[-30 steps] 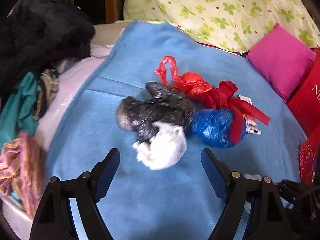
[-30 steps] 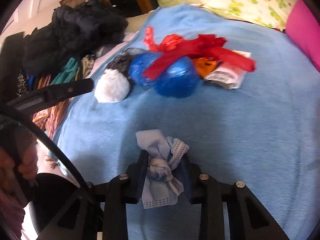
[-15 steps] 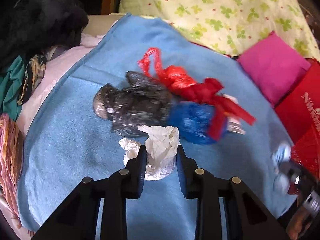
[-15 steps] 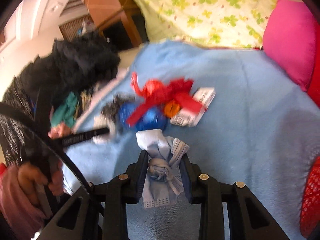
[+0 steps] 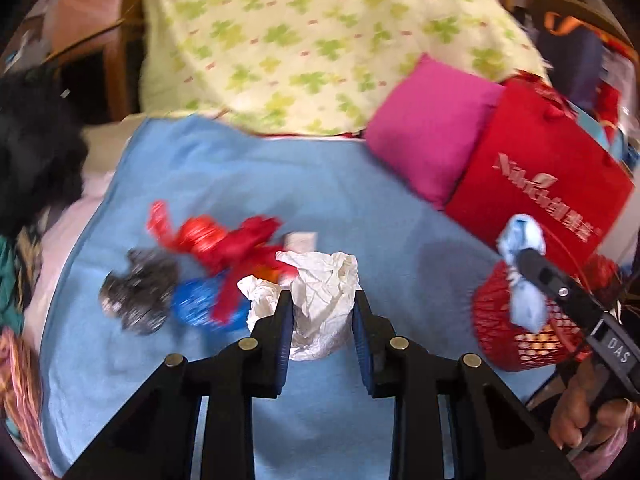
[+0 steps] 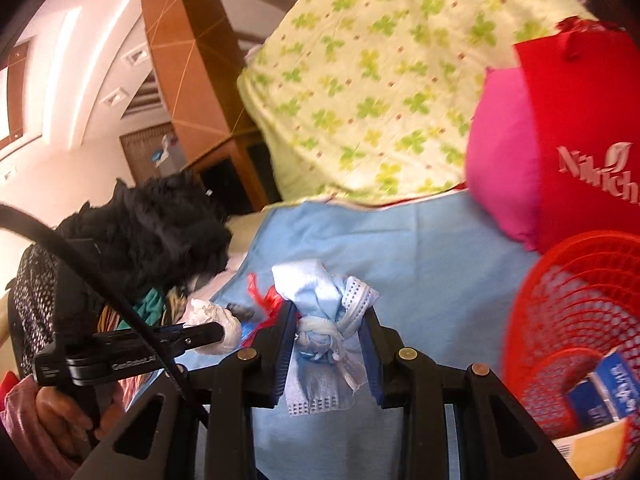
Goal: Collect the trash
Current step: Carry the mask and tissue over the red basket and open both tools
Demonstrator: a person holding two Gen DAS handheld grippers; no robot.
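Note:
My left gripper [image 5: 322,300] is shut on a crumpled white tissue [image 5: 326,292] and holds it above the blue blanket [image 5: 340,188]. My right gripper [image 6: 328,312] is shut on a knotted blue face mask [image 6: 326,320], held beside the red mesh basket [image 6: 576,300]. In the left wrist view the mask [image 5: 522,276] hangs in front of the basket [image 5: 516,340]. On the blanket lie a red plastic bag [image 5: 216,240], a blue bag [image 5: 196,304] and a black bag [image 5: 138,292]. The tissue also shows in the right wrist view [image 6: 214,326].
A pink cushion [image 5: 432,132], a red paper bag [image 5: 544,184] and a green-patterned quilt [image 5: 312,40] border the blanket at the back and right. Dark clothes [image 5: 32,156] are piled at the left. The basket holds a blue box [image 6: 604,388].
My left gripper closed on the white tissue and lifted it off the blanket. My right gripper rose and swung right with the mask, up to the red basket.

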